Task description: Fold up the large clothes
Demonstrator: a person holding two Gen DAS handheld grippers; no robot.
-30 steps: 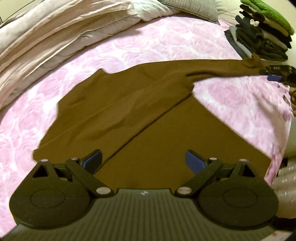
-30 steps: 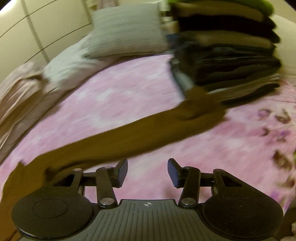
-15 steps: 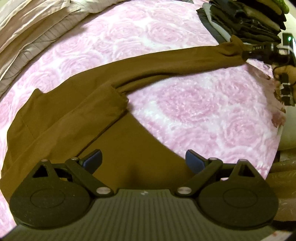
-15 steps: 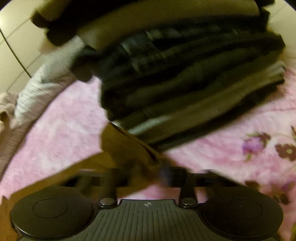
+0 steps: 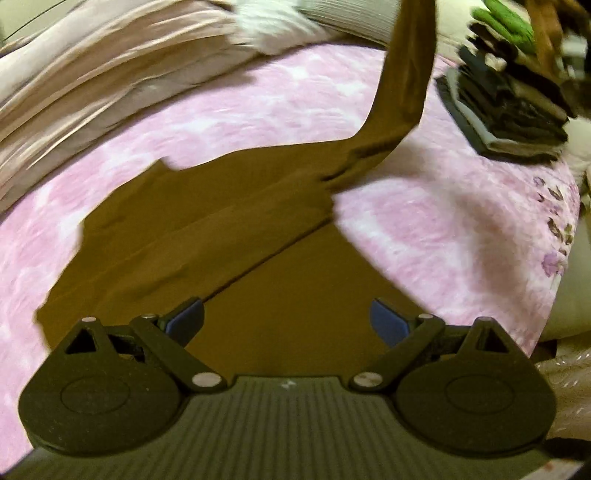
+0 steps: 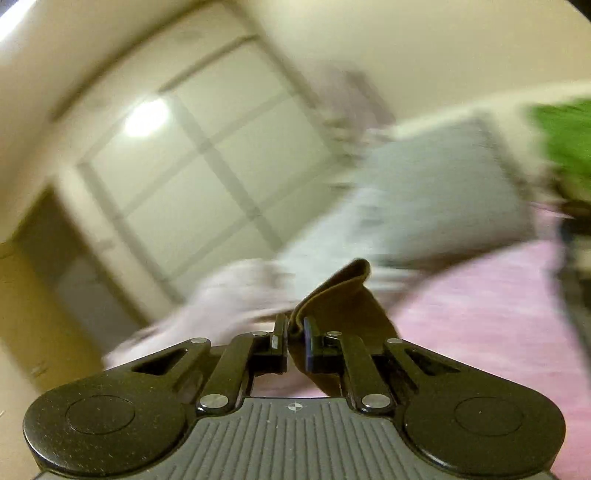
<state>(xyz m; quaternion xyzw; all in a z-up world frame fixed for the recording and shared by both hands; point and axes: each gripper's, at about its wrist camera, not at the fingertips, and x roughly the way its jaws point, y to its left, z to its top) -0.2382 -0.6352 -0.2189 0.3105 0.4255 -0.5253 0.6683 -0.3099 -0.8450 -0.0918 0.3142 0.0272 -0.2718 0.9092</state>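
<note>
A large brown garment (image 5: 229, 229) lies spread on the pink rose-patterned bedspread (image 5: 424, 206), one side folded over along a diagonal edge. Its long sleeve (image 5: 406, 74) rises steeply off the bed toward the top right. My left gripper (image 5: 286, 317) hovers open above the garment's near part, with nothing between its blue pads. In the right wrist view my right gripper (image 6: 295, 339) is shut on the brown sleeve cuff (image 6: 340, 295), held high and tilted toward the wall.
A stack of folded dark clothes (image 5: 506, 110) with a green item (image 5: 506, 22) on top sits at the bed's right side. Bunched beige bedding (image 5: 92, 85) and a grey pillow (image 6: 443, 192) lie at the far side. The bed edge runs along the right.
My right gripper closed on the sleeve cuff beside the clothes stack and lifted it high, so the sleeve now stands up off the bed. The left gripper stays open over the garment.
</note>
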